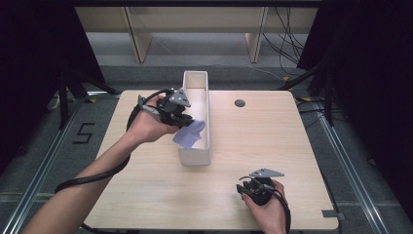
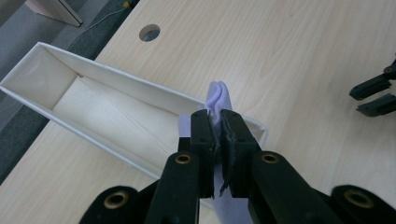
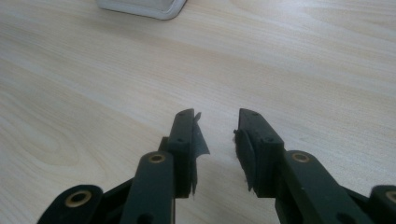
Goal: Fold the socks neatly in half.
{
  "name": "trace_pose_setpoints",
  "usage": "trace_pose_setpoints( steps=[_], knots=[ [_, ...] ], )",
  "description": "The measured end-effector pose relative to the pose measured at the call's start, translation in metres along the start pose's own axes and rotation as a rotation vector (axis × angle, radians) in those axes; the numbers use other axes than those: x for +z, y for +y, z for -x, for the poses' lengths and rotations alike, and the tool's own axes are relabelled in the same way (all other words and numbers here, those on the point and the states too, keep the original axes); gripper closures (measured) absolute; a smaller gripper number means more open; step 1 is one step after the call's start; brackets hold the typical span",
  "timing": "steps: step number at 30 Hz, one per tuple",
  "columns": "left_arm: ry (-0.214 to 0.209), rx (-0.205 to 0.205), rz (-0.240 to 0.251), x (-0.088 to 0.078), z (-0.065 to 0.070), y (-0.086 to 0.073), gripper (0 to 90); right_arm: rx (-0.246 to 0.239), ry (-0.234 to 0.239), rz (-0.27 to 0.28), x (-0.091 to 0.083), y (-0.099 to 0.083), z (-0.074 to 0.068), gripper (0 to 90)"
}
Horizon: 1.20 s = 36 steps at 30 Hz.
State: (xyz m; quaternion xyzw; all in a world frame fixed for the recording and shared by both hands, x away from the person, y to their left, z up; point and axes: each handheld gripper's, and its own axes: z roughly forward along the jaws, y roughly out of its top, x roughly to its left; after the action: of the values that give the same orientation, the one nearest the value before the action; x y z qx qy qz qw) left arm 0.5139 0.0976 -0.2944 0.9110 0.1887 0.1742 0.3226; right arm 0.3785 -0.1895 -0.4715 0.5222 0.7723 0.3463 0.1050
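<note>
Pinching a pale lilac cloth [image 2: 217, 100] between its pressed-together jaws, the left claw [image 1: 181, 118] held it over the near end of the long white box [image 1: 212, 146], which stood lengthwise near the middle of the table [image 1: 272, 141] and reached to its far edge. The cloth drooped from the grip in loose folds, so it looked soft, light and limp, with no stiffness to keep a shape. A bunched fold or a corner seemed the fair place to take it, as flat fabric would likely slide from the pads. Whether its lower part already touched the box floor could not be told, since the claw covered it. The box looked otherwise empty inside; its thin walls seemed light enough to shift if a claw knocked them.

The right claw [image 3: 217, 135] rested near the table's near right corner, its jaws spread and holding nothing, well apart from the box. Torn padding showed on its inner faces. A round hole [image 1: 239, 103] lay in the table just right of the box, near the far edge. Nothing stood between cloth and box.
</note>
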Motion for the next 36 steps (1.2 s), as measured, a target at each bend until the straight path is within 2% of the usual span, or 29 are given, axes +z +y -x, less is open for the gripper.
trace_pose_setpoints(
  steps=[5,9,11,14,15,16,17,18,20,22,23,24,25,26,28,29,32,33,36],
  knots=[
    [-0.002,0.025,-0.017,0.014,-0.004,0.001,84.0,0.002,0.003,0.006,0.000,0.000,0.000,67.7],
    [0.011,0.061,-0.030,0.025,-0.007,0.001,84.0,-0.007,0.003,0.010,0.001,-0.001,0.002,67.8],
    [0.002,0.081,-0.045,0.031,-0.011,0.000,84.0,0.002,0.001,0.010,0.002,-0.001,0.001,67.9],
    [-0.007,0.085,-0.054,0.040,-0.015,-0.001,84.0,0.017,-0.001,-0.001,0.003,-0.001,0.000,68.0],
    [-0.008,0.085,-0.055,0.042,-0.015,-0.002,84.0,-0.004,-0.001,0.006,0.004,-0.001,0.002,68.0],
    [-0.010,0.086,-0.058,0.044,-0.016,-0.002,84.0,0.002,0.000,0.008,0.004,-0.001,0.002,68.0],
    [-0.012,0.087,-0.060,0.046,-0.018,-0.003,84.0,0.044,-0.006,-0.014,0.003,-0.002,-0.002,68.0],
    [-0.014,0.084,-0.065,0.049,-0.018,-0.004,84.0,0.048,-0.005,-0.004,0.004,-0.002,-0.002,68.0],
    [-0.011,0.094,-0.075,0.053,-0.019,-0.005,83.9,0.039,-0.013,-0.021,0.004,-0.002,-0.001,68.1],
    [-0.014,0.102,-0.083,0.056,-0.019,-0.006,83.9,0.047,-0.008,-0.010,0.005,-0.003,-0.002,68.1],
    [-0.014,0.107,-0.084,0.058,-0.019,-0.006,84.0,0.022,-0.003,0.003,0.007,-0.003,0.000,68.2],
    [-0.017,0.103,-0.082,0.060,-0.019,-0.006,84.0,0.039,-0.006,-0.007,0.007,-0.004,-0.001,68.1],
    [-0.015,0.111,-0.088,0.061,-0.020,-0.006,84.0,0.031,-0.023,-0.025,0.006,-0.003,-0.001,68.2],
    [-0.015,0.117,-0.093,0.063,-0.020,-0.006,84.0,0.047,-0.006,-0.022,0.007,-0.004,-0.002,68.2],
    [-0.018,0.122,-0.101,0.067,-0.021,-0.007,84.0,0.040,0.000,-0.020,0.008,-0.004,-0.002,68.2],
    [-0.017,0.121,-0.104,0.069,-0.022,-0.008,84.0,0.016,-0.016,-0.019,0.008,-0.004,-0.001,68.2],
    [-0.021,0.127,-0.113,0.072,-0.023,-0.010,83.9,0.036,-0.008,-0.022,0.008,-0.004,-0.002,68.3],
    [-0.022,0.128,-0.116,0.073,-0.022,-0.010,84.0,0.024,-0.009,-0.015,0.009,-0.005,-0.001,68.3],
    [-0.020,0.134,-0.120,0.074,-0.022,-0.010,84.0,0.032,-0.004,-0.020,0.009,-0.005,-0.002,68.4]
  ],
)
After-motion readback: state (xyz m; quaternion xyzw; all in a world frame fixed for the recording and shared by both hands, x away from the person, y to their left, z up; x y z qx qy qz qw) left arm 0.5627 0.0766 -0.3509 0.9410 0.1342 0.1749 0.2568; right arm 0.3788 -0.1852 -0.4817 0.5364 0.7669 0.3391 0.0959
